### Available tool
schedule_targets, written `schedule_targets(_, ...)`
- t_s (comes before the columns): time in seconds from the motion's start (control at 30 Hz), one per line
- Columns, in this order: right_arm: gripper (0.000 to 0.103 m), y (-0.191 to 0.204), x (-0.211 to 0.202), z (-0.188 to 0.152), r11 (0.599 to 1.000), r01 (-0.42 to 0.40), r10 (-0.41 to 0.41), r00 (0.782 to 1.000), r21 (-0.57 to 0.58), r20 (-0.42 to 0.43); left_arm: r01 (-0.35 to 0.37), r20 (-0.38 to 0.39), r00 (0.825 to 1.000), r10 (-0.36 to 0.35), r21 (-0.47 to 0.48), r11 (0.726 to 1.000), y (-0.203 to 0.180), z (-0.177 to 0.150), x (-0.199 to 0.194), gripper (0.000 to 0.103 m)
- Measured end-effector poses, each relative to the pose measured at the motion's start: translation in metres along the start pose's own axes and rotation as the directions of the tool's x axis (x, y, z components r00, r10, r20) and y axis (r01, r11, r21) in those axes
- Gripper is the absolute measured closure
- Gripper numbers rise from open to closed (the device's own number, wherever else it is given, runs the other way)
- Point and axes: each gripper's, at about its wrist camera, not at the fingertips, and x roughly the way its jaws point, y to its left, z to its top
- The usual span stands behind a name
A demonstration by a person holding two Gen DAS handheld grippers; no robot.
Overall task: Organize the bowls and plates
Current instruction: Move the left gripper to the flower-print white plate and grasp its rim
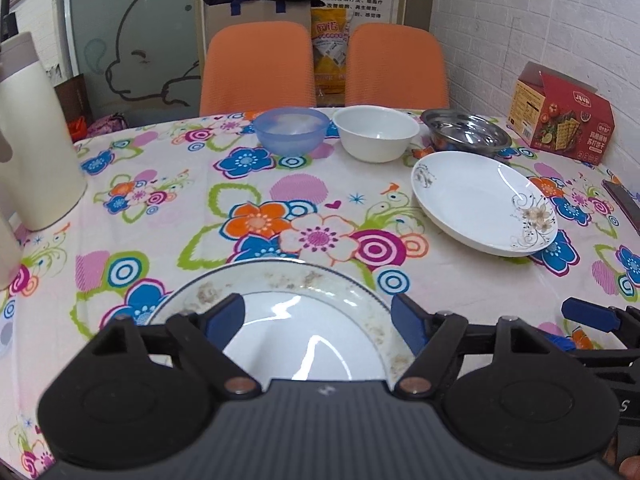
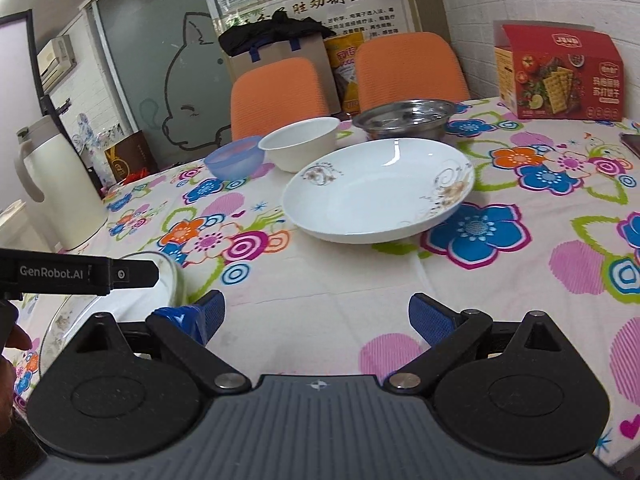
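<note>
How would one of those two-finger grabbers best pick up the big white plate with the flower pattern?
By its rim, probably. The flowered plate is wide and shallow, and its near edge flares up off the tablecloth, leaving room for one finger beneath and one above. The open right gripper already faces that near edge, so coming in low from there looks simplest.

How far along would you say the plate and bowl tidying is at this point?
Barely begun. Nothing is stacked: blue bowl, white bowl, steel bowl and flowered plate sit separately. The open left gripper straddles the rimmed plate; the right gripper is empty.
</note>
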Motion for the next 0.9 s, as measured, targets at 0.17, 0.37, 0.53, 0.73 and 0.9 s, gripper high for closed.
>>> schedule_targets(0.17, 0.017, -0.036, -0.003, 0.012, 0.998, 0.051, -0.051, 0.999, 0.041, 0.017, 0.05, -0.044, 0.998, -0.048, 0.043, 0.998, -0.029, 0.016, 0.021, 0.029)
schedule_targets(0.37, 0.017, -0.064, 0.007, 0.036, 0.994, 0.108, -0.108, 0.994, 0.009, 0.023, 0.11, -0.1, 0.989, -0.108, 0.019, 0.994, -0.05, 0.045, 0.055, 0.029)
schedule_targets(0.53, 0.017, -0.075, 0.036, 0.065, 0.992, 0.108, -0.108, 0.994, -0.068, 0.008, 0.101, -0.138, 0.985, -0.102, -0.014, 0.995, -0.057, 0.069, 0.082, 0.029)
schedule_targets(0.73, 0.017, -0.08, 0.088, 0.092, 0.991, 0.088, -0.095, 0.993, -0.102, -0.067, 0.165, -0.249, 0.952, -0.18, -0.08, 0.983, -0.067, 0.107, 0.135, 0.029)
schedule_targets(0.9, 0.017, -0.077, 0.104, 0.088, 0.991, 0.07, -0.084, 0.989, -0.116, -0.121, 0.133, -0.275, 0.95, -0.146, -0.067, 0.989, -0.075, 0.11, 0.161, 0.029)
